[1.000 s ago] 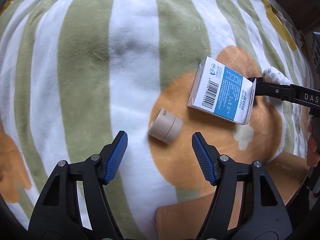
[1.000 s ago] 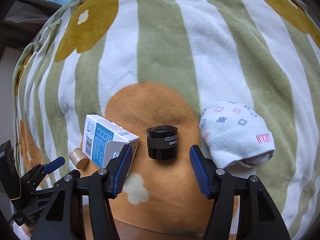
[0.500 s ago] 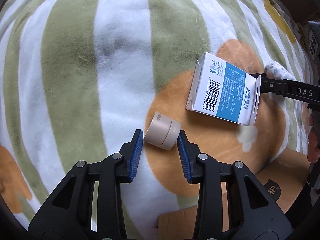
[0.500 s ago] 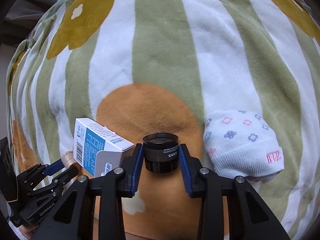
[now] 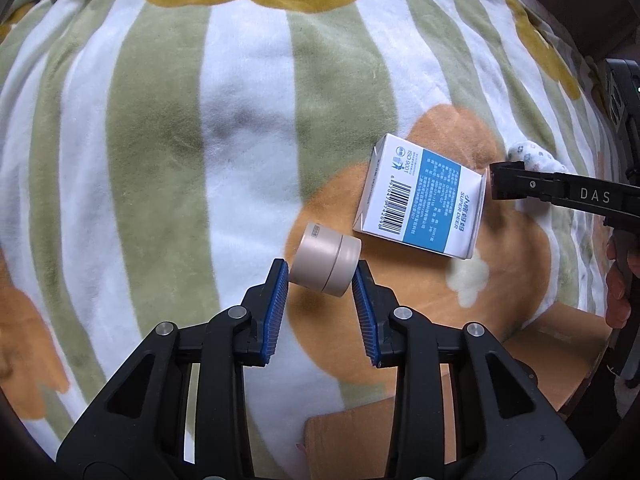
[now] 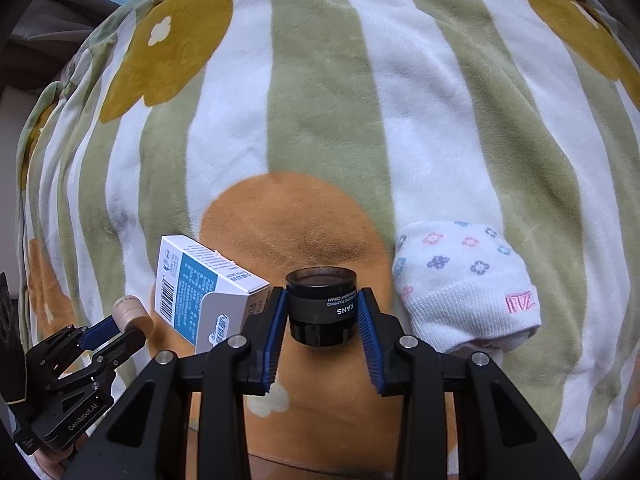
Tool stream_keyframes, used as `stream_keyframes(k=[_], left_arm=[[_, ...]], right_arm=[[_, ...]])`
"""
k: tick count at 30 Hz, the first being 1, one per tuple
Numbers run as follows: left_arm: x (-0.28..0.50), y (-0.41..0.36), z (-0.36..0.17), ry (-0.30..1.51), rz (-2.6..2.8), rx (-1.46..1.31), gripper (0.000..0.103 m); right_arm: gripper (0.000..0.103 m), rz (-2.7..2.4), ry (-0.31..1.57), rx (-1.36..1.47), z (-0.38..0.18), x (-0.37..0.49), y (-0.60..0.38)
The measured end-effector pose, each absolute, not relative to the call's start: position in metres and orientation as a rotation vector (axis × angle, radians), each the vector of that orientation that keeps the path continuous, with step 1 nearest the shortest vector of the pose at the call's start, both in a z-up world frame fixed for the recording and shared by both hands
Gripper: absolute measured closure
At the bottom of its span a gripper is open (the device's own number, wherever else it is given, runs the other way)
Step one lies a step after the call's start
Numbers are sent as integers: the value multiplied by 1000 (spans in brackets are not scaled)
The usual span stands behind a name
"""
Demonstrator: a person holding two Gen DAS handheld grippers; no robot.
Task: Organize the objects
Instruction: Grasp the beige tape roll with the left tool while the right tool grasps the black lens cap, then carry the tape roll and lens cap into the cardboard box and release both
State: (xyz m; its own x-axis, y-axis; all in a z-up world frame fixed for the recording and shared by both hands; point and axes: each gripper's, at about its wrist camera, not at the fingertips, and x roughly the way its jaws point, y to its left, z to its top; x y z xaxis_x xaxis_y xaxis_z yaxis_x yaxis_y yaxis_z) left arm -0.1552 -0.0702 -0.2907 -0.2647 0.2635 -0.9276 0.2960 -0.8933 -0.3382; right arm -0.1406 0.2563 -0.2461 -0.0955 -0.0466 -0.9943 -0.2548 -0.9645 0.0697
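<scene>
The left gripper (image 5: 321,273) is clenched on a beige jar (image 5: 325,264). Both blue pads (image 5: 279,300) press the sides of the jar, which lies tilted with its flat end pointing up and to the left. The jar sits at the edge of an orange patch on a green-and-white striped blanket (image 5: 160,140).

Just to the right of the beige jar lies a white and blue box (image 5: 424,200), barcode side up. In the left wrist view the box is close to the jar but not touching it.

The right gripper (image 6: 322,312) is clenched on a black jar (image 6: 322,306). The jar stands upright on the orange patch with white lettering on its side, and both blue pads (image 6: 366,340) bear on its wall. In the right wrist view the box (image 6: 200,284) lies just left of the black jar; its corner is next to the left finger, and contact cannot be confirmed.

A white sock (image 6: 460,284) with small flower prints lies just right of the black jar, beside the right finger.

A brown cardboard surface (image 5: 560,344) shows at the lower right of the left wrist view, under the blanket edge.
</scene>
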Motion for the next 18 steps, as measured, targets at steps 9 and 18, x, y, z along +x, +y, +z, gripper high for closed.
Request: stream_keyframes(k=[9, 18], left_arm=[[-129, -78, -239, 724, -2452, 1790, 73], [-95, -72, -174, 660, -2548, 1684, 73]], right_arm=[[70, 2299, 362, -1951, -195, -129, 251], [70, 2411, 335, -1864, -147, -107, 216]])
